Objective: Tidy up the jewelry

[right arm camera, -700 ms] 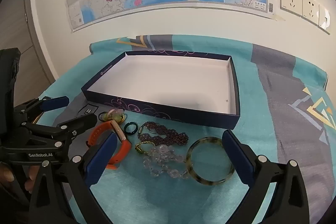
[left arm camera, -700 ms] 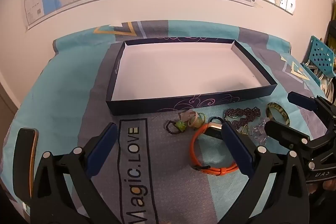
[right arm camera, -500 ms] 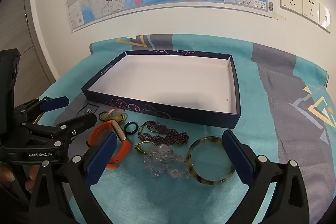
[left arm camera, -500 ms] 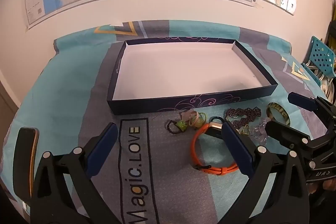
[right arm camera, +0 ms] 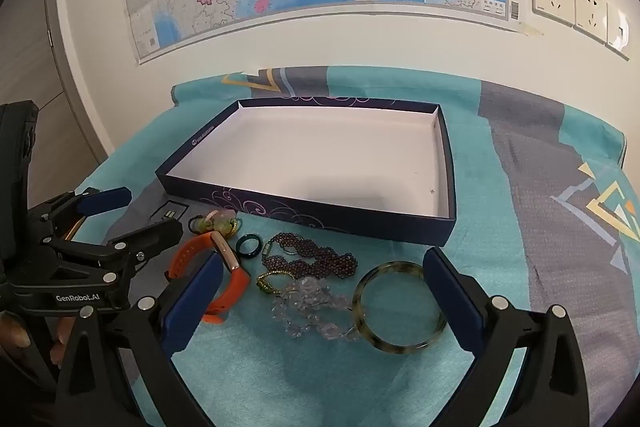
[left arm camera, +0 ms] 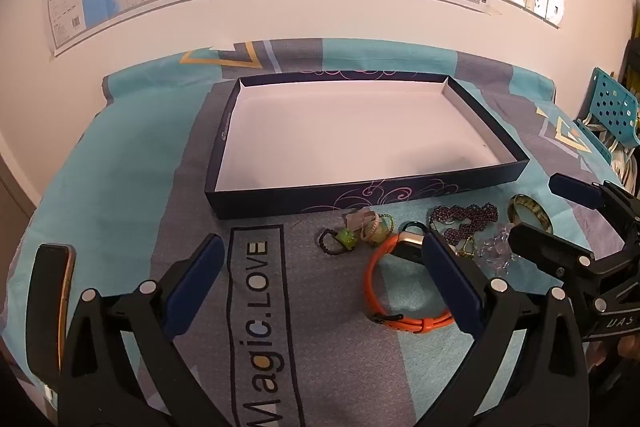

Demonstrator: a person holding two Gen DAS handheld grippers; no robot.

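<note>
I hold my left tool point(left arm camera: 320, 271) and my right tool point(right arm camera: 320, 289) spread wide with nothing between the pads, both tipped down toward the jewelry so I can pick a first piece. The navy box point(right arm camera: 304, 217) sits empty on the cloth-covered desk point(right arm camera: 540, 267), open side up, ready to take everything. All the pieces lie in a loose row just in front of its near wall: the orange band point(left arm camera: 404, 317) under my left tool, the dark bead necklace point(right arm camera: 316, 261), the clear crystal strand point(right arm camera: 308, 311) touching the mottled bangle point(right arm camera: 400, 305), which lies between my right tool's pads, a small green ring point(right arm camera: 249, 247), and a little cluster of charms point(left arm camera: 360, 231). I judge nothing is sorted yet
</note>
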